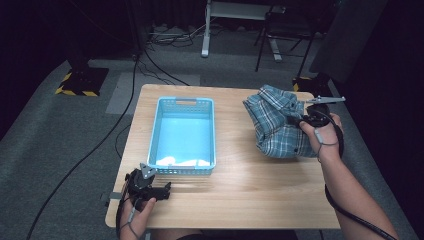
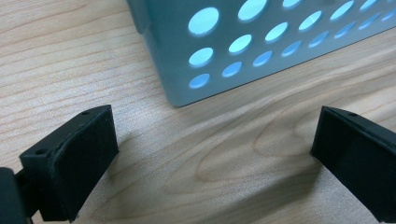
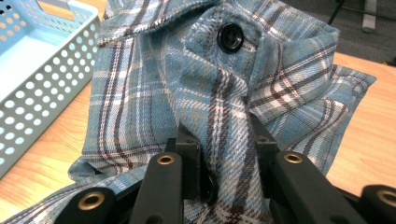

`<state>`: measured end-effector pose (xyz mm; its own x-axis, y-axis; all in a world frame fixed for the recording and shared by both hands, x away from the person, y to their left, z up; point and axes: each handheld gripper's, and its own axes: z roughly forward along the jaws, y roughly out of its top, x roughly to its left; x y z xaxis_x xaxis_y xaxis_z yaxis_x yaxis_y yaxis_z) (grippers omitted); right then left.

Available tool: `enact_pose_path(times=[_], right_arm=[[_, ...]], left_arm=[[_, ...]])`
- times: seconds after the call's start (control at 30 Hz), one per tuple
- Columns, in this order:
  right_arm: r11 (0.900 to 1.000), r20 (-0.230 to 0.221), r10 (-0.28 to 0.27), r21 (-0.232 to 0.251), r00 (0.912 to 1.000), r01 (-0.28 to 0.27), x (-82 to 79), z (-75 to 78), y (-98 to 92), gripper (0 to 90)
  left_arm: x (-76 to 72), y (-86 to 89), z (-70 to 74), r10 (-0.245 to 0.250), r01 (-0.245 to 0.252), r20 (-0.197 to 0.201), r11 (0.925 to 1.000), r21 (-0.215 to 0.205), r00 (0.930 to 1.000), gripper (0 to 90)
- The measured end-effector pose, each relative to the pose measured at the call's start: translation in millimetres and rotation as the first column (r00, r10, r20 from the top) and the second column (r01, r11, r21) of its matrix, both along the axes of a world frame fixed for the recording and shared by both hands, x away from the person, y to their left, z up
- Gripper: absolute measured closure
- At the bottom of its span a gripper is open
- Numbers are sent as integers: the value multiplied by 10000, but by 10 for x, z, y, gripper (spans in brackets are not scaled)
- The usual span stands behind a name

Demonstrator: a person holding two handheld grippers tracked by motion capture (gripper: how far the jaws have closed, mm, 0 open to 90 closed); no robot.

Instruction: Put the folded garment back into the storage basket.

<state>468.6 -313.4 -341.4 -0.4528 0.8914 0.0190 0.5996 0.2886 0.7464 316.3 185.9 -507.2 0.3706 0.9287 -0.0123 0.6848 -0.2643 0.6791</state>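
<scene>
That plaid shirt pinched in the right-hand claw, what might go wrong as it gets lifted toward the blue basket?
The right gripper pinches only a narrow fold of the plaid shirt, so the cloth might slip free. The rest hangs in a loose bundle and could drag on the table or catch the rim of the blue basket. The left gripper waits open beside the basket, not holding it, so the basket could shift.

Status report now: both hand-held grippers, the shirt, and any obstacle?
Right hand-held gripper shut on plaid shirt. Left hand-held gripper open, empty, near blue basket corner. Nothing between shirt and basket.
</scene>
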Motion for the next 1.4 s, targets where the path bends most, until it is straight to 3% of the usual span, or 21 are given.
enact_pose_path(times=[0.57,1.4], right_arm=[[9997,305,263,1,9992,-263,53,253,163,720],[9950,715,994,45,9925,-1000,165,548,593,720]], left_arm=[[4,-1,-1,37,-37,10,10000,-8,10000,2],[-8,-2,-3,122,-122,42,9999,-14,9999,2]])
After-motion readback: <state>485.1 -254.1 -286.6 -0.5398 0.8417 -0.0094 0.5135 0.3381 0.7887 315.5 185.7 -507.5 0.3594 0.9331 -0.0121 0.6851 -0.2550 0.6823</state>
